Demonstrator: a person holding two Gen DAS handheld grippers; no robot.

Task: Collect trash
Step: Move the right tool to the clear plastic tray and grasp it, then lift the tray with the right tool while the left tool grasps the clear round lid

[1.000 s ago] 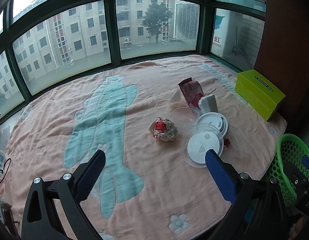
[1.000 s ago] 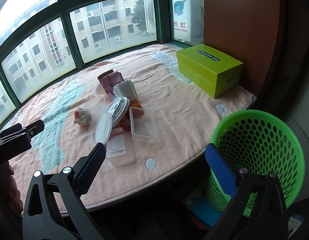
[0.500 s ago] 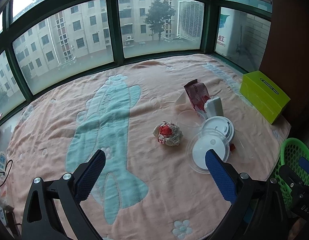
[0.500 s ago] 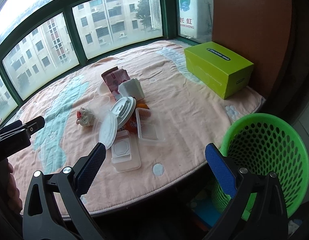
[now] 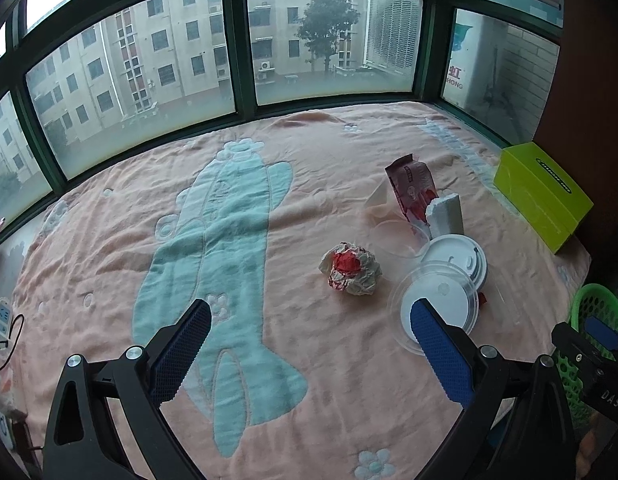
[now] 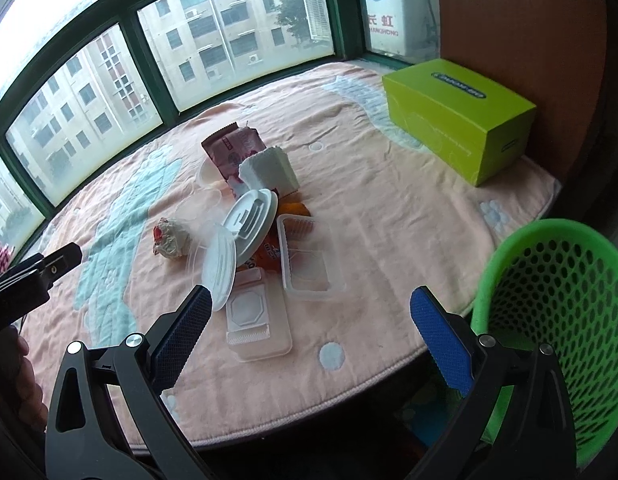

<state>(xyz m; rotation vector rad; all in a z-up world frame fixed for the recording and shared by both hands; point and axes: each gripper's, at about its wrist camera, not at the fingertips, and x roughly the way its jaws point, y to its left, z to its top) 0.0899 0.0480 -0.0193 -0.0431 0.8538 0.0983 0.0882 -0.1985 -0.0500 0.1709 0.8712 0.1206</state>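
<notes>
Trash lies in a loose cluster on the right half of the pink blanket [image 5: 269, 184], none of it yet collected. Left wrist view: over the last second the cluster has drifted slightly right and down in frame and the far window shows more fully, which suggests the left gripper [image 5: 309, 344] has pulled back a little and has not advanced on any item; its jaws stand wide apart and hold nothing. A crumpled wrapper [image 5: 351, 268], white with red print, sits alone just left of the pile. Right of it are a clear lid over a white disc [image 5: 437, 300], a white cup lid [image 5: 457, 252] touching it on the far side, a folded white napkin [image 5: 445, 216] and a red snack packet [image 5: 411, 188] farther off. A green tissue box [image 5: 541, 196] stands at the far right (likely not trash). Right wrist view: the pile has come nearer and larger, so the right gripper [image 6: 309, 332] appears to be closing on the near edge of the blanket; its jaws are also spread wide and empty. Nearest it lie two clear plastic trays [image 6: 257, 320] side by side, the right one [image 6: 309, 256] overlapping an orange wrapper [image 6: 269, 254]. The green mesh basket [image 6: 549, 300] stands off the blanket's right edge, apparently empty as far as can be seen. Judgement: collection has not begun; the near tray looks the likeliest first pick.
</notes>
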